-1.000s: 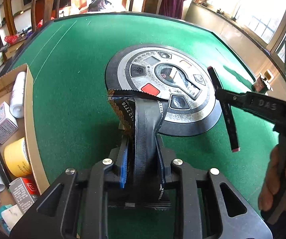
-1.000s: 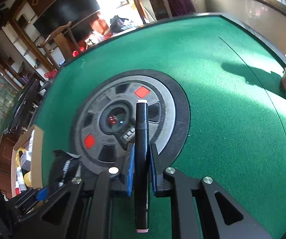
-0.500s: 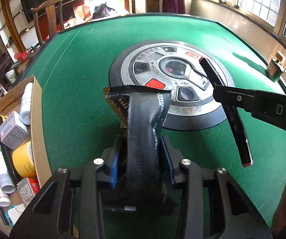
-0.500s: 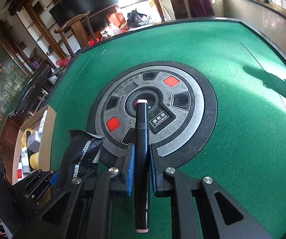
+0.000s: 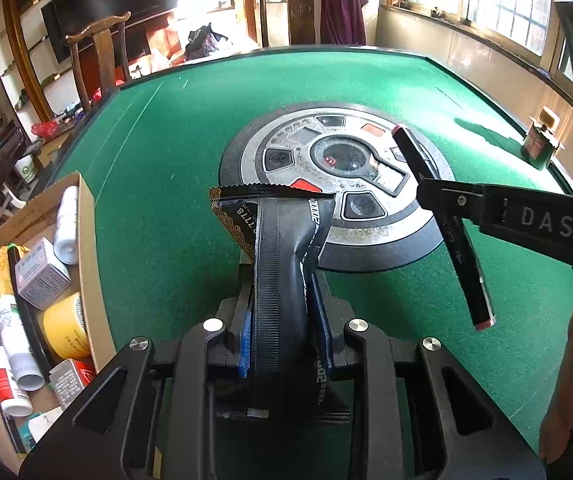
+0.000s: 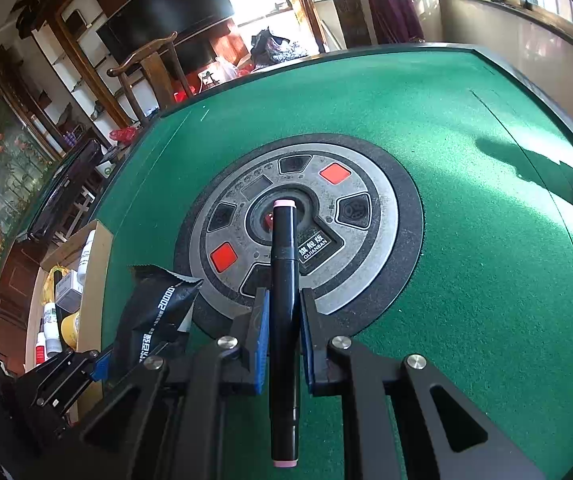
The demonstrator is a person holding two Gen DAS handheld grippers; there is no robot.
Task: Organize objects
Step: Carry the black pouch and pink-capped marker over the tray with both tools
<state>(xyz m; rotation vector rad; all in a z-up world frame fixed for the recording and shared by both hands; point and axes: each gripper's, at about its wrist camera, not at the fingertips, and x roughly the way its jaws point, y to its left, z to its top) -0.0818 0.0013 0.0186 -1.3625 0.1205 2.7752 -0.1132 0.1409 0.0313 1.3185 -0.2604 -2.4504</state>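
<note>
A black snack packet (image 5: 282,240) with a serrated top edge stands upright between the blue pads of my left gripper (image 5: 282,280). Its jaws are closing, and the pads press on the packet. In the right wrist view the same packet (image 6: 154,312) shows at lower left, in the left gripper (image 6: 98,364). My right gripper (image 6: 282,300) is shut on a black marker (image 6: 284,248) with pink ends, held lengthwise above the table's centre disc (image 6: 366,216). From the left wrist view, the right gripper (image 5: 438,200) and its marker (image 5: 466,264) hang to the right of the packet.
A cardboard box (image 5: 86,248) off the green table's left edge holds tubes, small cartons, a yellow tape roll (image 5: 66,328) and more. A small dark jar (image 5: 538,148) stands at the table's right edge. A hand (image 5: 566,380) shows at lower right. Wooden chairs stand beyond the table.
The left wrist has tilted and rolled, so more of the room shows above the table. The packet and the marker stay gripped. The marker's far end now lies over the disc's centre.
</note>
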